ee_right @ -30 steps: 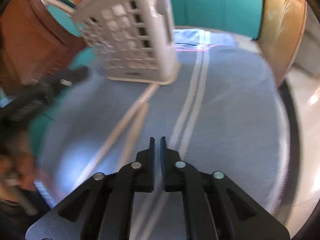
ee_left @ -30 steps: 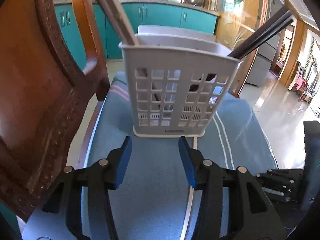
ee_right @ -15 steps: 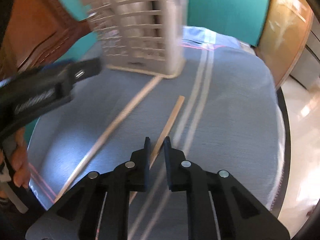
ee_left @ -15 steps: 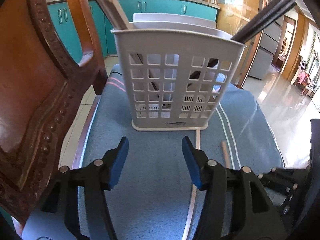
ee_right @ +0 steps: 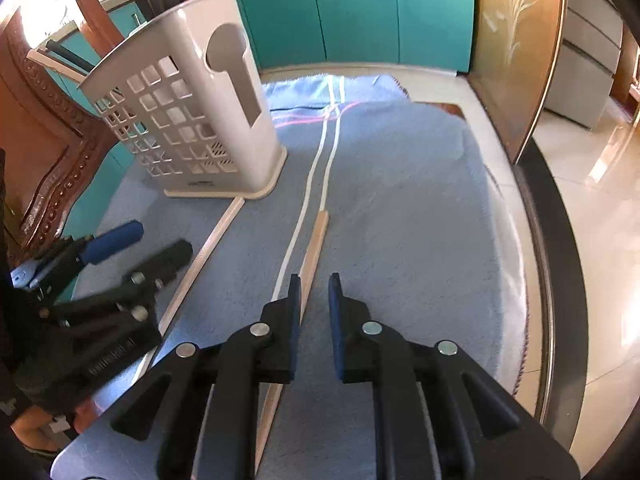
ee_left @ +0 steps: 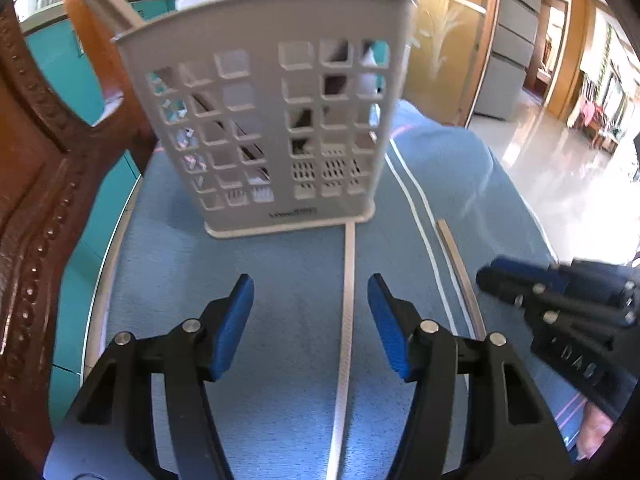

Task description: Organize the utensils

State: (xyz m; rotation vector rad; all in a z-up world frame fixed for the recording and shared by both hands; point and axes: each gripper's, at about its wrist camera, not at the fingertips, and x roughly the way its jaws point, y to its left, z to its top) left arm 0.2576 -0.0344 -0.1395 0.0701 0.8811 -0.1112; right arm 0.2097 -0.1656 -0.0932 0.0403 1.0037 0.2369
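A white slotted utensil basket (ee_left: 276,120) (ee_right: 188,120) stands on a blue cloth and holds dark and pale chopsticks. Two pale wooden chopsticks lie on the cloth in front of it: one (ee_left: 346,320) (ee_right: 200,264) reaches the basket's base, the other (ee_left: 458,276) (ee_right: 310,256) lies to its right. My left gripper (ee_left: 310,316) is open and empty, the first chopstick lying between its fingers. My right gripper (ee_right: 314,300) is open, its fingers straddling the second chopstick just above the cloth.
The blue cloth (ee_right: 400,208) with white stripes covers the table. A carved wooden chair (ee_left: 44,184) stands close on the left. Teal cabinets (ee_right: 360,12) stand beyond, with tiled floor (ee_right: 592,208) to the right past the table edge.
My right gripper has opened from shut and come down over the right chopstick. My left gripper has opened wider and moved closer to the basket.
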